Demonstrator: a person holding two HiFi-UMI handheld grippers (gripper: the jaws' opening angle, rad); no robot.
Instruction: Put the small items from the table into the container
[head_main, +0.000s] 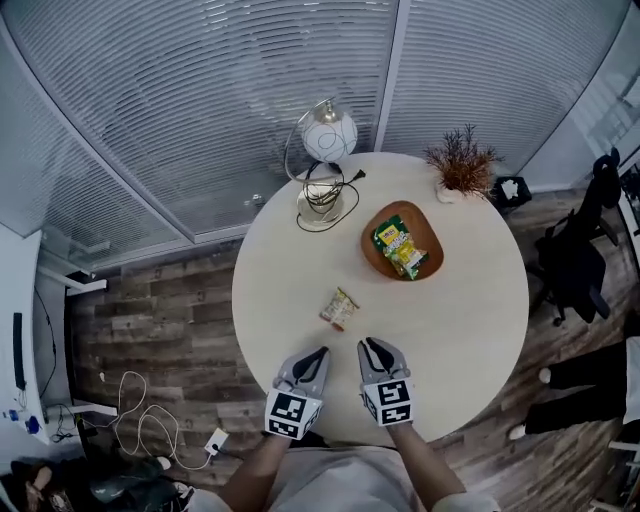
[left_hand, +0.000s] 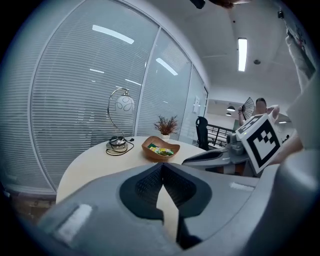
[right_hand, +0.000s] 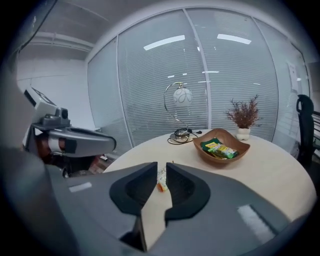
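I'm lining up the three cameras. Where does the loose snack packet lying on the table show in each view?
Head view: the snack packet lies on the table, just below the picture's centre.
Left gripper view: not in it.
Right gripper view: just below centre, seen through the narrow gap between the jaws.
Shared landmark: the wooden bowl, in all three views.
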